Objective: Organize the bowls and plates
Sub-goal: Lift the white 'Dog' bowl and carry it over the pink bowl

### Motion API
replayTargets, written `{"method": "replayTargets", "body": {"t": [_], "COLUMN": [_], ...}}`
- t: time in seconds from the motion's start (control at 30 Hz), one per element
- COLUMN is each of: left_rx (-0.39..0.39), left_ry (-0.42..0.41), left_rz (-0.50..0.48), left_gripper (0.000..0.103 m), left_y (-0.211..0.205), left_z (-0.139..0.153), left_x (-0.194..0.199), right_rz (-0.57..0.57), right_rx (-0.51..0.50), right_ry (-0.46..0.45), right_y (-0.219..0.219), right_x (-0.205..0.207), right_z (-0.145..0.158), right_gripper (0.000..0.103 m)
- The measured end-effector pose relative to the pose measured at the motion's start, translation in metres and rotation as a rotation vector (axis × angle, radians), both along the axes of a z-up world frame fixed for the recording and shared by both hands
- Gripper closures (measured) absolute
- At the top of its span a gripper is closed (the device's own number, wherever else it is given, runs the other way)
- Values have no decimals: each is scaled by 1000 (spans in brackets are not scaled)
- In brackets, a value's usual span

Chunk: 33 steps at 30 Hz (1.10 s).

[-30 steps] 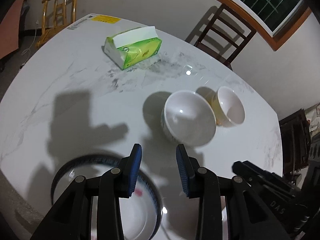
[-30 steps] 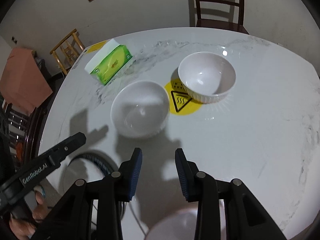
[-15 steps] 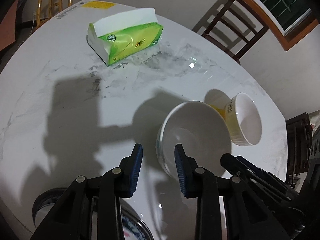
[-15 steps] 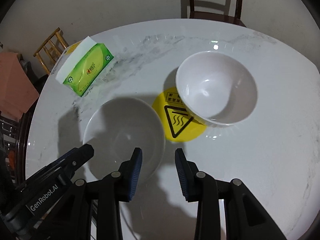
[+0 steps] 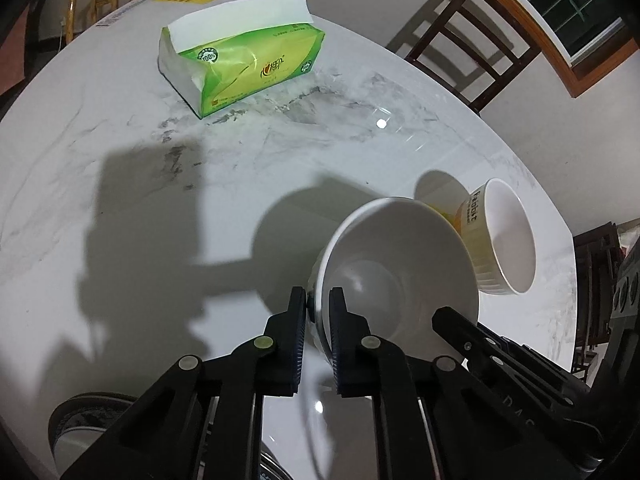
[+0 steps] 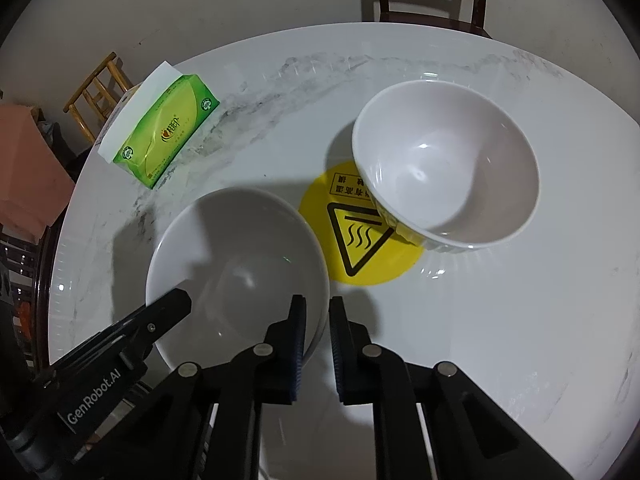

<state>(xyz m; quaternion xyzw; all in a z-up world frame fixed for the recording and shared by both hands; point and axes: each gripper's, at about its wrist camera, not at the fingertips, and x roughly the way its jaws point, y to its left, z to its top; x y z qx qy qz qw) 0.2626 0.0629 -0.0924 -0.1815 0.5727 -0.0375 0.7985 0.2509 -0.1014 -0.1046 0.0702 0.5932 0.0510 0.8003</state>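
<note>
the white marble counter (image 5: 120, 184) filled both views, its round edge curving past a dark wooden chair (image 5: 464, 52) at the far side and a bamboo chair (image 6: 98, 96) off the far left edge. a round yellow warning sticker (image 6: 360, 240) lay flat near the counter's middle.

a dark-rimmed plate (image 5: 72, 432) showed partly at the near edge in the left wrist view, below the tool's arms; whether it held anything could not be told.

the plain white bowl (image 6: 236, 268) sat upright toward the near edge, mouth facing up, empty inside. the left tool (image 5: 318, 308) was clamped on the bowl's rim on its left side, one pad outside the wall and one inside, its jaws having just closed. the right tool (image 6: 318, 316) pinched the same bowl's rim on the right side in the same way, its jaws also just closed on it.

the second white bowl (image 6: 444, 164), ribbed on its outer wall, stood upright and empty farther in, just beside the first, its base overlapping the far edge of the sticker. the two bowls' rims looked close; whether they touched could not be told.

a green tissue pack (image 5: 244, 68) lay flat near the far left edge, well apart from the bowls, with a white sheet standing up from its top.
</note>
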Motion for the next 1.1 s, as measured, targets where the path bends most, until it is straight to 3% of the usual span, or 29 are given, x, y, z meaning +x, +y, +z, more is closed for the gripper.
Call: {"method": "replayTargets", "body": {"t": [0.27, 0.63, 1.1], "left_rx": [11, 45, 67], "left_ry": [-9, -49, -98], "left_rz": [-10, -28, -117], "left_gripper": [94, 94, 94], "left_y": [1, -4, -50], "left_z": [13, 53, 100], "left_x": [-14, -52, -121], "right_rz": [12, 38, 2], "right_rx": [16, 17, 28], "right_ry": [-9, -63, -125], "right_y": [1, 0, -47], "right_x": [-16, -59, -143], "right_z": [14, 58, 103], "right_gripper": [91, 91, 91]}}
